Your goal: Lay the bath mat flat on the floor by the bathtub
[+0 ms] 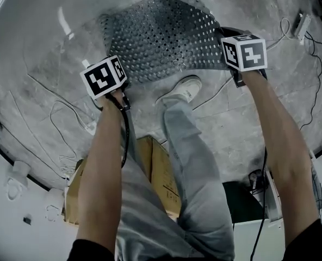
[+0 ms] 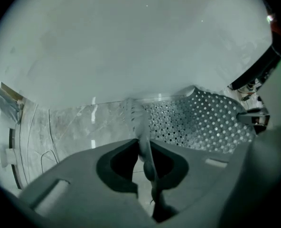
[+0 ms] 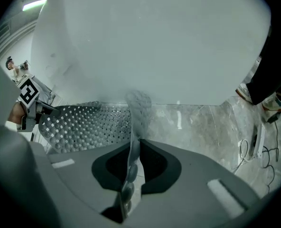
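Note:
A grey perforated bath mat (image 1: pixel 161 37) with suction bumps hangs spread between my two grippers, just above the marble floor beside the white bathtub (image 1: pixel 36 15). My left gripper (image 1: pixel 117 88) is shut on the mat's left near corner; the mat's edge (image 2: pixel 143 137) runs pinched between its jaws. My right gripper (image 1: pixel 234 64) is shut on the right near corner, where the edge of the mat (image 3: pixel 133 146) stands folded upright between the jaws. The mat's far end curls up against the tub wall (image 3: pixel 154 42).
A person's white shoe (image 1: pixel 184 89) and grey trouser leg stand just behind the mat. Thin cables (image 1: pixel 52 118) trail over the floor at left and right. A cardboard box (image 1: pixel 155 173) and a dark box (image 1: pixel 242 200) sit behind the legs.

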The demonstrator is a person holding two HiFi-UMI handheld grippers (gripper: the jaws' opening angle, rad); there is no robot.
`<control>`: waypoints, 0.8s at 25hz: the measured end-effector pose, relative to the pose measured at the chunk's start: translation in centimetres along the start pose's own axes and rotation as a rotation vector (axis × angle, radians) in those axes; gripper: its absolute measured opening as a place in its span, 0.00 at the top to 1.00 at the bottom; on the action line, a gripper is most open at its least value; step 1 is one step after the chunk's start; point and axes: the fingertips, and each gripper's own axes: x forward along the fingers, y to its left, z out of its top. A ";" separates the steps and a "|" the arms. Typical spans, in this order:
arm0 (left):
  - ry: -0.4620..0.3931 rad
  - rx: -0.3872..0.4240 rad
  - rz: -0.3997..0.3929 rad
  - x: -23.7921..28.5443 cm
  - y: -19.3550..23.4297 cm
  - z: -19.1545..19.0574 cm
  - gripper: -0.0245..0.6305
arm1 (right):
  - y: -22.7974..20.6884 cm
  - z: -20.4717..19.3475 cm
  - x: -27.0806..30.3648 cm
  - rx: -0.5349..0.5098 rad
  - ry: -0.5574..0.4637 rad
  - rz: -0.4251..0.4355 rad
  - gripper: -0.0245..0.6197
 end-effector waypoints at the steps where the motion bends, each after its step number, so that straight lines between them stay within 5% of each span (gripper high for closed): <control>1: 0.018 -0.002 0.004 0.4 0.4 -0.4 0.91 | -0.2 -0.3 0.2 0.003 0.012 -0.006 0.92; 7: 0.129 -0.024 0.033 1.5 2.1 -2.9 0.91 | -0.6 -2.6 0.8 0.008 0.077 -0.048 0.92; 20: 0.198 -0.084 0.021 2.2 3.5 -5.0 0.90 | -0.5 -4.9 1.1 0.050 0.167 -0.093 0.86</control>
